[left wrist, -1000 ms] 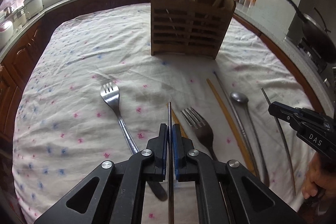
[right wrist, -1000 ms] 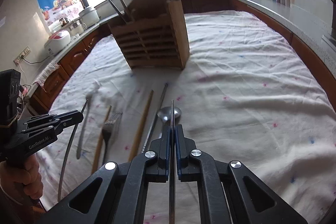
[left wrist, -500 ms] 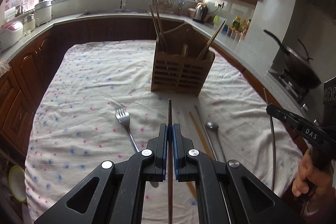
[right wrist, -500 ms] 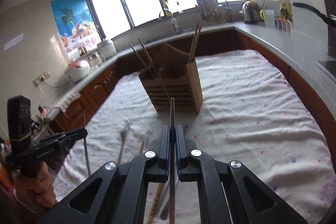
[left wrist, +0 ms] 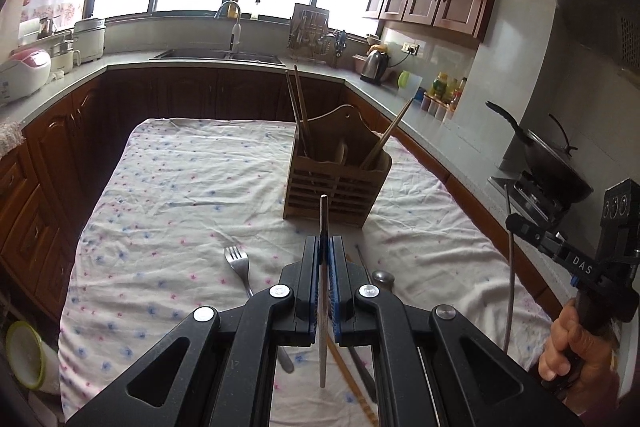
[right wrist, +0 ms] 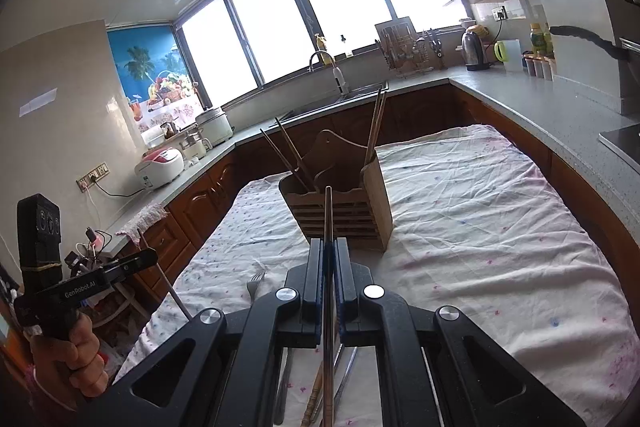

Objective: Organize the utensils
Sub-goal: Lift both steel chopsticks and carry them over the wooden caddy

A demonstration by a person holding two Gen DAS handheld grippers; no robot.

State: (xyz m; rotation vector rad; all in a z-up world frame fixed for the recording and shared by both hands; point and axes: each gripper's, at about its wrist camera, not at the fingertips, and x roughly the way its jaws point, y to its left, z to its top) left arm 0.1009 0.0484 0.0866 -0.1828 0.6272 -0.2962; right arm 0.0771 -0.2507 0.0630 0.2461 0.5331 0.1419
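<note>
Each gripper is carrying one thin metal chopstick toward the wooden holder (left wrist: 335, 183). The left gripper (left wrist: 324, 269) has its jaws clenched on a metal chopstick (left wrist: 323, 223) that sticks up past the tips and hangs below them; the right gripper (right wrist: 329, 267) grasps another metal chopstick (right wrist: 328, 215) the same way. Both are raised above the cloth-covered desk (left wrist: 168, 187), well short of the holder, which stands upright with wooden chopsticks (left wrist: 298, 107) already in its slots. A fork (left wrist: 238, 263), a spoon (left wrist: 383, 277) and more sticks lie on the cloth. Next, I judge, each chopstick must be tipped upright over a slot and dropped in.
</note>
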